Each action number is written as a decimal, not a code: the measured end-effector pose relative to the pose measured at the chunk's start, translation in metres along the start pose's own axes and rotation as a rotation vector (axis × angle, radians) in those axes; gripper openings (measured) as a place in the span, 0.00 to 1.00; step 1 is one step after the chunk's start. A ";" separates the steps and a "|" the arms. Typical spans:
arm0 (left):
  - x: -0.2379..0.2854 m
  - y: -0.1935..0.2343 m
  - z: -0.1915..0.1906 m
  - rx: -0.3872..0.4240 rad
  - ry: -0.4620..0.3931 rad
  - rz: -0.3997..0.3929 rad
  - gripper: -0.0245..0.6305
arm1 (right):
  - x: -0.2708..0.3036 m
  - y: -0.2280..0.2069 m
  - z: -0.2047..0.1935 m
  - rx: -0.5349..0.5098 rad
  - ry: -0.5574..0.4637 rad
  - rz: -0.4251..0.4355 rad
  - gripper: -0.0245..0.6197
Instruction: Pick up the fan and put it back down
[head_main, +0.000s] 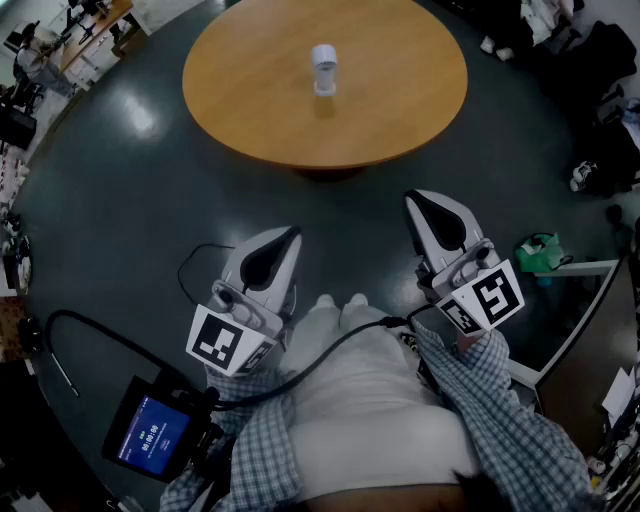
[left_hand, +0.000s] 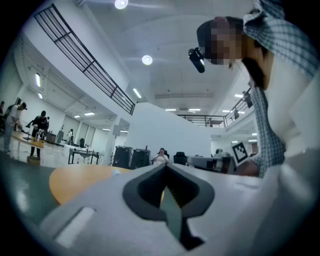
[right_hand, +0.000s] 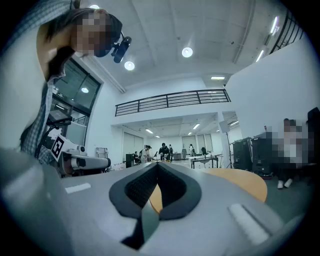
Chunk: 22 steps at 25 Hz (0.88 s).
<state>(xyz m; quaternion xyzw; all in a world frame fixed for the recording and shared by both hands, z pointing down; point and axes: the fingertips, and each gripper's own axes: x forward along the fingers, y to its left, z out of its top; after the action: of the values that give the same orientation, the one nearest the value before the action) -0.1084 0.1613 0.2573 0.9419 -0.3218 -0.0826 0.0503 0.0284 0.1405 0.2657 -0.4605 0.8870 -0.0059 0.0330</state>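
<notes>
Here, left gripper (head_main: 291, 236) and right gripper (head_main: 414, 200), jaws pressed together, hover well apart from the white fan (head_main: 323, 68) on the round table (head_main: 400, 100); the blue screen's (head_main: 150, 437) digits are too small to read.

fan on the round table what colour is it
The fan is white, standing on the tan round table; the head view shows it best.
</notes>
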 end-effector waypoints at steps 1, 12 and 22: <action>-0.001 0.002 -0.003 0.004 0.014 0.005 0.04 | 0.000 0.000 -0.001 0.000 0.002 -0.001 0.04; -0.001 0.004 -0.008 0.010 0.037 0.012 0.04 | 0.005 0.001 -0.002 -0.005 0.009 0.009 0.04; 0.003 0.004 -0.005 0.006 0.032 0.013 0.04 | 0.007 -0.005 -0.004 0.002 0.035 -0.007 0.04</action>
<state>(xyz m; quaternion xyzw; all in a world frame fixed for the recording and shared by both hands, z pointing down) -0.1081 0.1567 0.2621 0.9411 -0.3271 -0.0664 0.0533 0.0288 0.1320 0.2695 -0.4633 0.8859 -0.0149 0.0179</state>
